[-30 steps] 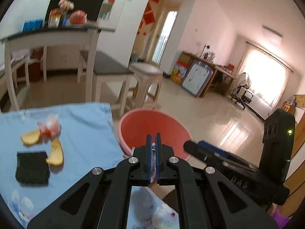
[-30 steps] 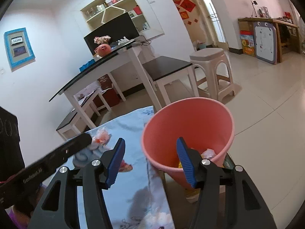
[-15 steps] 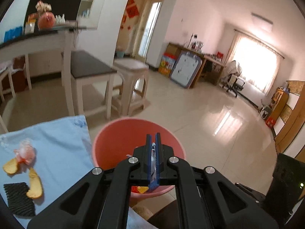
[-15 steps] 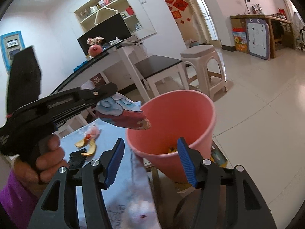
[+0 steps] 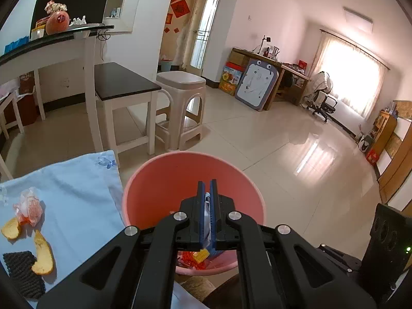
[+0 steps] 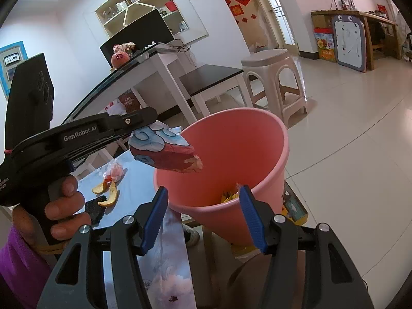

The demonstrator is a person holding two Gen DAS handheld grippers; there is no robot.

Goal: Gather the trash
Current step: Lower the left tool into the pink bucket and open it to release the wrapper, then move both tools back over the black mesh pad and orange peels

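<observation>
We are in a bright living room with a glossy tiled floor [image 5: 257,139]; a pale plastic stool [image 5: 181,103] and a dark-topped side table [image 5: 123,82] stand beyond the worktop [image 5: 77,195], which is draped in a light blue cloth. A smooth pink plastic bucket [image 5: 164,188] sits just past the cloth's edge, with bright scraps at its bottom. Our left claw [image 5: 207,198] is clamped on a crumpled wrapper [image 6: 164,152], printed blue and red, held over the bucket's rim. Our right claw [image 6: 203,216] hangs with its ribbed blue pads apart, holding nothing, just in front of the bucket. On the cloth lie curled orange peels [image 5: 42,255], a coarse black sponge [image 5: 23,273] and a crinkled clear bag [image 5: 28,206].
</observation>
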